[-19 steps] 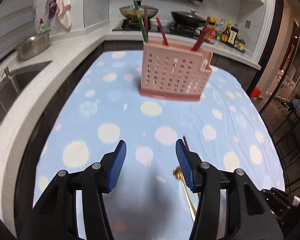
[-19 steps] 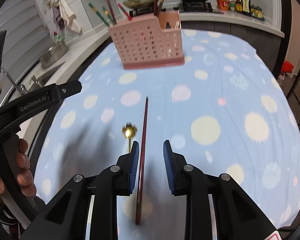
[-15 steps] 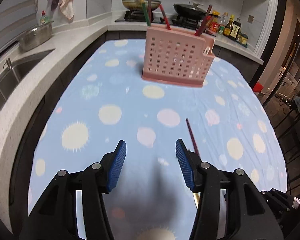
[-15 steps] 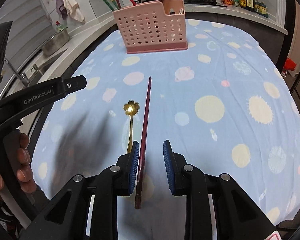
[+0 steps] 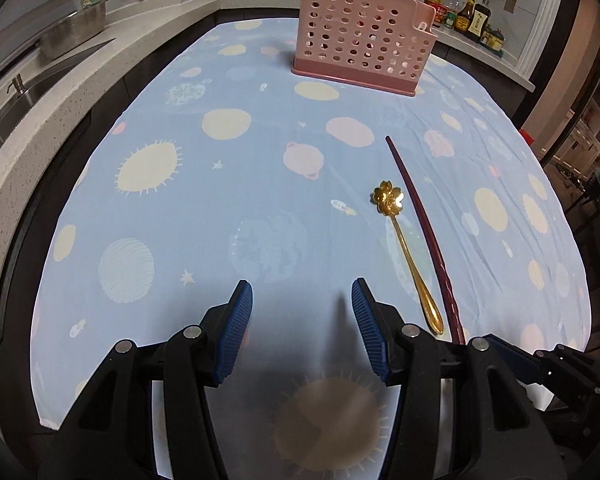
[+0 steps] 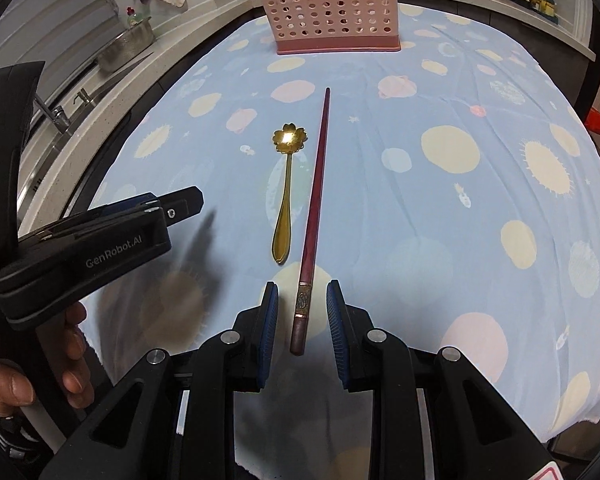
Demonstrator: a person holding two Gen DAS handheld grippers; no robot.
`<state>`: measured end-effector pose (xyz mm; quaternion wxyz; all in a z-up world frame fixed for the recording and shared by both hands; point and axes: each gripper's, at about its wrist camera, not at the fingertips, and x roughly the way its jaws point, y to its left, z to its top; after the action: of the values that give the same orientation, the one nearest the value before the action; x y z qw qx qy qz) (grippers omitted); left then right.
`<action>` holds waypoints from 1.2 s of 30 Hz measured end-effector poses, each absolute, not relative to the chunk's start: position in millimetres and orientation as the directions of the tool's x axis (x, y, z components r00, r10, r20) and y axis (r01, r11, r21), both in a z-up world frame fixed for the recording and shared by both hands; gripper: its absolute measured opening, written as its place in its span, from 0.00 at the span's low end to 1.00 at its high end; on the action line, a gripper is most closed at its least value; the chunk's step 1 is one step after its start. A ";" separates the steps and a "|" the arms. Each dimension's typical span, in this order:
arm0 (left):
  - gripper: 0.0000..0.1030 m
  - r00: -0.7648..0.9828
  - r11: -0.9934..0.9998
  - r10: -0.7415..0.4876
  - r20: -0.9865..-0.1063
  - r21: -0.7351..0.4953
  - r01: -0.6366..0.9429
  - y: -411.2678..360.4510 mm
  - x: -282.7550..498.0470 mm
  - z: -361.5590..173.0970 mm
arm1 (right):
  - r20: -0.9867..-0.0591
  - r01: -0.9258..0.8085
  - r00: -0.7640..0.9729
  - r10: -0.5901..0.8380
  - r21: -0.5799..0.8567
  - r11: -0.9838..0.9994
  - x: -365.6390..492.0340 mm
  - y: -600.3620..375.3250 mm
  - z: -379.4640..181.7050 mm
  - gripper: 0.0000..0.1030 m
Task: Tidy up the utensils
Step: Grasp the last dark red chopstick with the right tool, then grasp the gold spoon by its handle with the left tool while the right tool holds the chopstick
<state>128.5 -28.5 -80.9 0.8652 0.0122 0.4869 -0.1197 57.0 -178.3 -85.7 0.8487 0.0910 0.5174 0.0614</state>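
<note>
A dark red chopstick (image 6: 315, 208) and a gold flower-bowl spoon (image 6: 286, 184) lie side by side on the blue dotted cloth. My right gripper (image 6: 302, 312) is open, its jaws either side of the chopstick's thick end without touching it. My left gripper (image 5: 302, 320) is open and empty, left of the spoon (image 5: 404, 248) and the chopstick (image 5: 424, 228). The pink perforated utensil holder (image 6: 332, 8) stands upright at the far end with several chopsticks in it; it also shows in the left wrist view (image 5: 360, 40).
A sink and a metal colander (image 5: 72, 36) are on the counter to the left. A stove with pans and sauce bottles (image 5: 472, 20) runs along the back. The table edge drops off at the right and near side.
Both grippers have pulled back and lower toward the near table edge. The holder looks farther away, and the whole spoon and chopstick have come into view. Both jaws stay open.
</note>
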 end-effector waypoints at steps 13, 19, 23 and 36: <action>0.51 0.485 0.968 -0.199 -0.852 -0.093 0.235 -32.1 123.3 -83.4 | -0.888 -0.001 0.424 0.179 0.197 0.980 59.1 -177.8 -95.3 0.16; 0.51 0.480 0.966 -0.202 -0.854 -0.092 0.243 -35.4 122.1 -83.8 | -0.889 0.030 0.426 0.167 0.199 0.980 59.7 -184.6 -96.0 0.07; 0.54 0.477 0.964 -0.205 -0.854 -0.093 0.249 -38.2 123.3 -83.4 | -0.883 0.081 0.447 0.143 0.199 0.977 58.4 -196.8 -93.7 0.07; 0.63 0.436 0.931 -0.284 -0.854 -0.137 0.338 -73.6 118.5 -83.8 | -0.874 0.162 0.472 0.119 0.219 0.962 56.5 -219.6 -94.7 0.07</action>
<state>118.5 -73.6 -83.8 0.8470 0.0269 0.4983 -0.1835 56.5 -219.6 -94.7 0.8468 0.1367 0.5139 -0.0126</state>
